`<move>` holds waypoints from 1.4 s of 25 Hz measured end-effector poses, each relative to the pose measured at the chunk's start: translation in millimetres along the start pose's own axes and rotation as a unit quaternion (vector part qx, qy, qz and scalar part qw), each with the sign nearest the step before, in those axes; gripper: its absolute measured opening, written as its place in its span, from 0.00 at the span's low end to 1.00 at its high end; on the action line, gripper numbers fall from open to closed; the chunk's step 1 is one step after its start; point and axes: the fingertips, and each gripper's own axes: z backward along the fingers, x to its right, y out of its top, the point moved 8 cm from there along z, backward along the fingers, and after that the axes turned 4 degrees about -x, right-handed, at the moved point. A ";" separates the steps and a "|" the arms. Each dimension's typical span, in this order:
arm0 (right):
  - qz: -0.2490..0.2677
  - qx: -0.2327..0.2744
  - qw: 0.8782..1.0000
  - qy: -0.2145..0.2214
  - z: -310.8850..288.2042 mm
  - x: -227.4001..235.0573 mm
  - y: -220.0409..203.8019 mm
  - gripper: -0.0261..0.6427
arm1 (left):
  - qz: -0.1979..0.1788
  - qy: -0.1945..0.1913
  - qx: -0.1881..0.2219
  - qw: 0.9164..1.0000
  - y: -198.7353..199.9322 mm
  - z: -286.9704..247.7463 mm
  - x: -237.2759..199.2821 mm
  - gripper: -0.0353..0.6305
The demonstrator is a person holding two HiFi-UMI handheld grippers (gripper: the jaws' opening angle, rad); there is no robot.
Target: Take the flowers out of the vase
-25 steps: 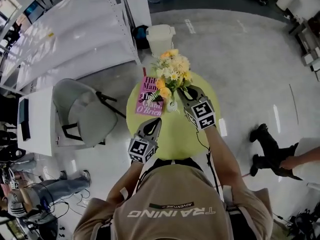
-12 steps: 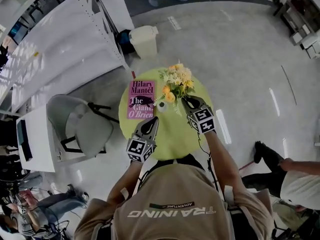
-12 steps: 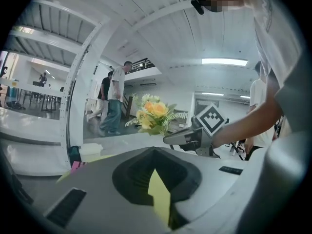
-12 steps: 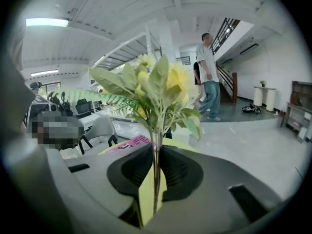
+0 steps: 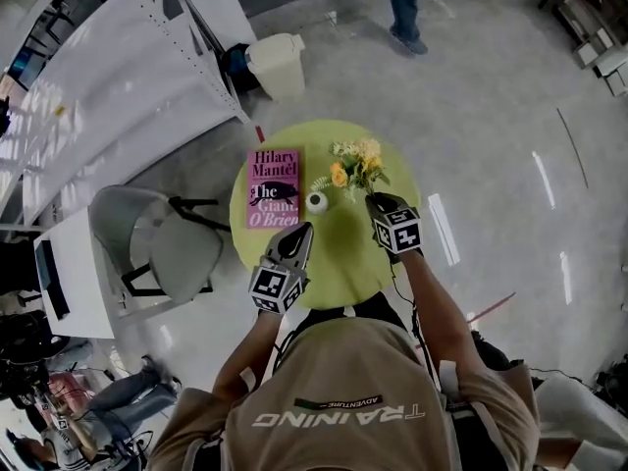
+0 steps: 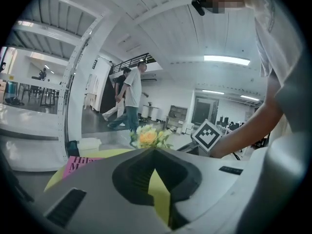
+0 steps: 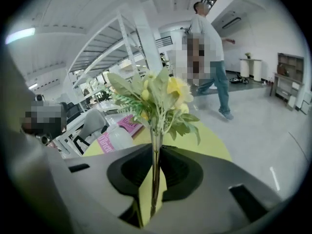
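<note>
We've got the flowers [image 5: 358,165] clear of the vase [image 5: 316,201], at its two o'clock, stems pinched in the right gripper [image 5: 374,201], left gripper [image 5: 300,232] closed empty, so lay them flat before releasing.

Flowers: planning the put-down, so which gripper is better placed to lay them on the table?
Right: the right gripper is shut on the flowers, clear of the vase; the left gripper holds nothing.

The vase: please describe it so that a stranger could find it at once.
On the round green table, look just right of the pink book. The vase is the small white round pot with a dark mouth; unlike the flowers beside it, it is plain and empty.
</note>
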 end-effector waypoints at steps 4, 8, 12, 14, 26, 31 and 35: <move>0.006 -0.050 0.998 -0.031 -25.8 9.6 -13.9 0.12 | 0.008 0.006 -0.007 1.000 -3.8 -1.4 -7.8 0.06; 0.002 -0.075 0.996 -0.047 -50.0 16.3 -20.9 0.12 | 0.014 0.011 -0.012 1.000 -8.3 -6.3 -18.9 0.06; 0.009 -0.090 0.994 -0.054 -64.7 19.8 -23.6 0.14 | 0.021 0.018 -0.016 0.999 -10.1 -11.1 -31.6 0.06; -0.002 -0.093 0.994 -0.053 -67.3 20.2 -27.0 0.17 | 0.024 0.023 -0.017 0.999 -10.6 -10.9 -37.0 0.06; 0.011 -0.049 0.997 -0.054 -44.4 6.1 -25.1 0.20 | 0.018 0.019 -0.008 1.000 -12.1 -11.6 -39.7 0.06; 0.001 -0.001 0.999 -0.042 -8.4 -4.5 -22.3 0.04 | 0.014 0.013 -0.003 1.000 -11.5 -2.1 -22.2 0.06; -0.003 0.055 0.998 0.024 21.5 -26.2 -10.3 0.04 | 0.012 0.015 0.005 1.000 -10.0 9.3 -13.9 0.06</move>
